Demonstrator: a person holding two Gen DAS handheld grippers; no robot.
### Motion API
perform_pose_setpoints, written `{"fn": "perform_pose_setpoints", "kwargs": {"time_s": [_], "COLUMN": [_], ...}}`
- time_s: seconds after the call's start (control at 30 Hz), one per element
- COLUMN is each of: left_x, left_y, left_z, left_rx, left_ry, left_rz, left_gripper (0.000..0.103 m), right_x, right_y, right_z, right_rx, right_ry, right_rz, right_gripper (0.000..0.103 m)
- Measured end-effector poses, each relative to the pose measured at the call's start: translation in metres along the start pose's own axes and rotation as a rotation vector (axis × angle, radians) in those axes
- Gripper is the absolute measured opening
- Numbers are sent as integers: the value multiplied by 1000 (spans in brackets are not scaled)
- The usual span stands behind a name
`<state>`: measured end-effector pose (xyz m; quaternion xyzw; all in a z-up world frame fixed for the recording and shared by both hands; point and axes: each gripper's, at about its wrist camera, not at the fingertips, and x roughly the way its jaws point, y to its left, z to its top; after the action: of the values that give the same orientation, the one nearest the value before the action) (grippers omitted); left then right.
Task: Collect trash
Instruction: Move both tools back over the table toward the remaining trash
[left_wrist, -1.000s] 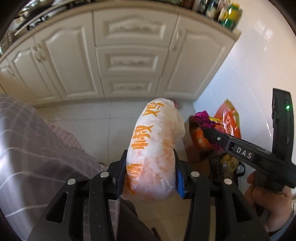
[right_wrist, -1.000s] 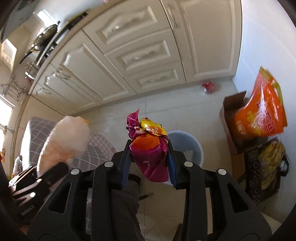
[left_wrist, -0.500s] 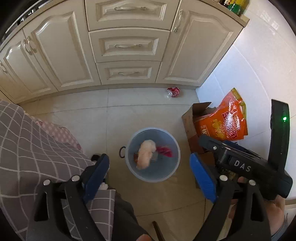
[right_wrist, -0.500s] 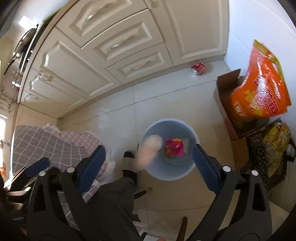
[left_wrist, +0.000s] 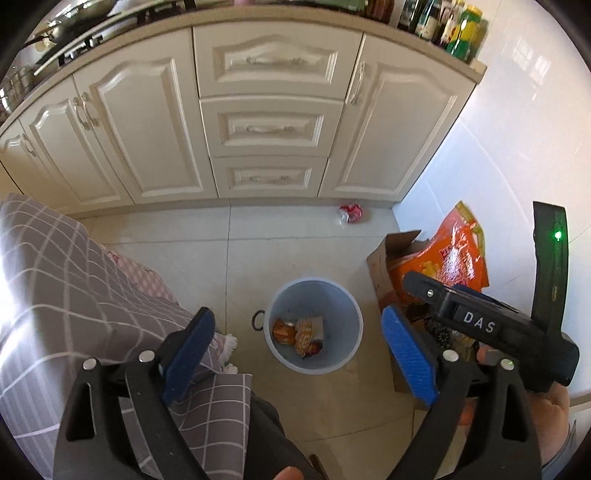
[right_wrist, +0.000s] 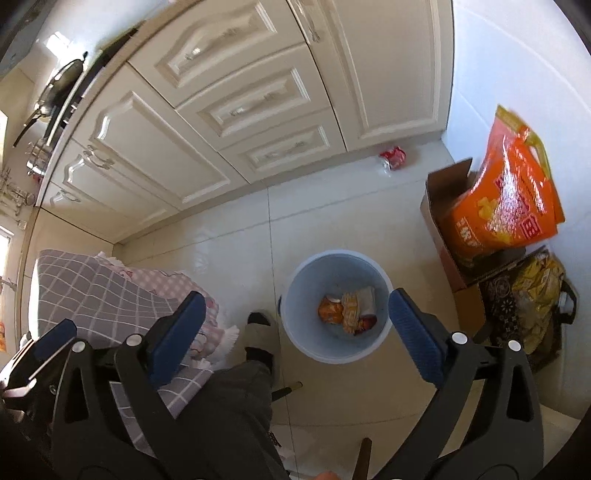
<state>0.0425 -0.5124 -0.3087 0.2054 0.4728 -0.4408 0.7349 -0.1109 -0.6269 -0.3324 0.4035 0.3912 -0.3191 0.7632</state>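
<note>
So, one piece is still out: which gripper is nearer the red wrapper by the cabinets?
Right, slightly. The red wrapper lies ahead and rightward of both; the right gripper hangs on that side, the left gripper toward the blanket.

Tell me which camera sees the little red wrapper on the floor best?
The right wrist view: the red wrapper lies unobstructed by the cabinets and looks slightly bigger. The left wrist view shows it too, smaller and blurrier.

Both my wrist cams looking steeply down at floor from well above; both sharing blue bin, cabinets, orange bag.
</note>
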Motion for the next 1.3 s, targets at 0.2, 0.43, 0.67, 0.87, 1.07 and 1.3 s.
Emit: {"fn": "perform_pose_setpoints", "kwargs": {"time_s": [0.2,0.43,0.67,0.87,1.07,1.3], "left_x": [-47,-96,-157,-219,-271,-317], "left_y": [10,32,60,87,116,151], "left_z": [-1,-6,-17,-31,-49,-86], "left_rx": [-17,-53,-110,-146,-197,-280], "left_ry": [-92,-180,-288,-401,-491,-572], "left_rz": [-1,14,42,104,145,182], "left_gripper": [90,91,91,92,93,93], "right_x": [-38,-73,-117,-151,-181,-204], "right_y": [34,71,123,170,221,280], "right_z": [7,8,3,-9,-28,-59], "right_rx": [-59,-116,-216,-302,-379,-493], "right_ry": [-77,-143,-216,-270,-300,-316], "right_rz": [30,72,156,238,367,461], "right_gripper": [97,97,97,97,97,97]}}
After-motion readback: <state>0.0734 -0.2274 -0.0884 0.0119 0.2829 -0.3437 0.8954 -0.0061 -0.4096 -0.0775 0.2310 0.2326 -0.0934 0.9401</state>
